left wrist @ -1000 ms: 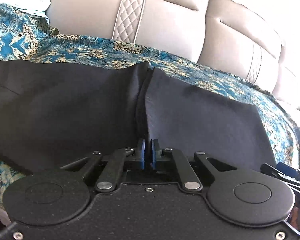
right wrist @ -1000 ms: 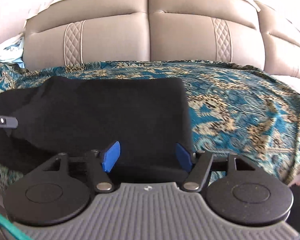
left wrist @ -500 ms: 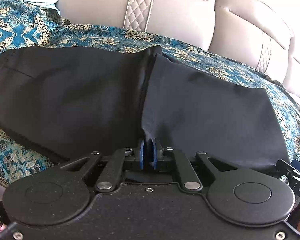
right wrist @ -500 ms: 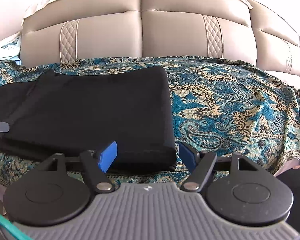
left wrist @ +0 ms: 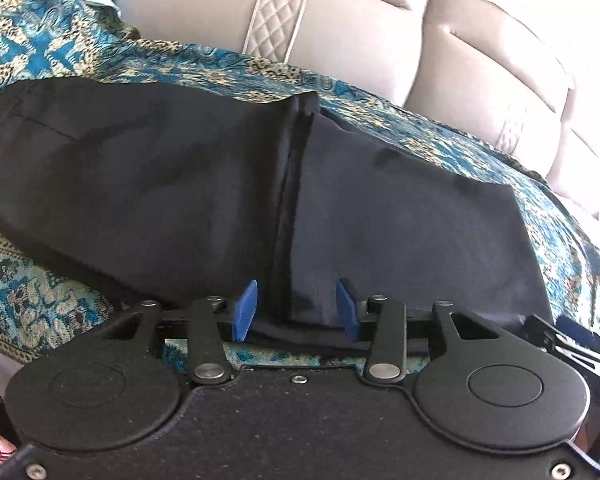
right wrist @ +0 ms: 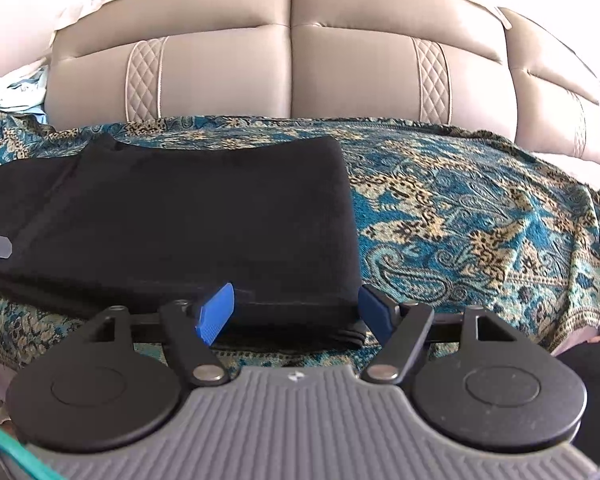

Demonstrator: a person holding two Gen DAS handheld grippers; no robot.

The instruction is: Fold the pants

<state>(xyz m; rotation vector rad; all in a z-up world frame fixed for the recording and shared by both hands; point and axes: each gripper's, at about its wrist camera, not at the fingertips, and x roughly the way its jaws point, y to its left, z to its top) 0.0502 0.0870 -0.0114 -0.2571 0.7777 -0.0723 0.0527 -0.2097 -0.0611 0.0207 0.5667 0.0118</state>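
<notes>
Fingers (left wrist: pixel 245 306) of both grippers spread apart, gripping nothing; the loosely folded pants (left wrist: pixel 380 216) may slip open on the bedspread (right wrist: pixel 480 216).

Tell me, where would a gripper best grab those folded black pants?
Probably the near right corner of the folded black pants, coming in low from the near edge of the patterned blue bedspread: stacked layers end there, between the open right gripper fingers.
</notes>
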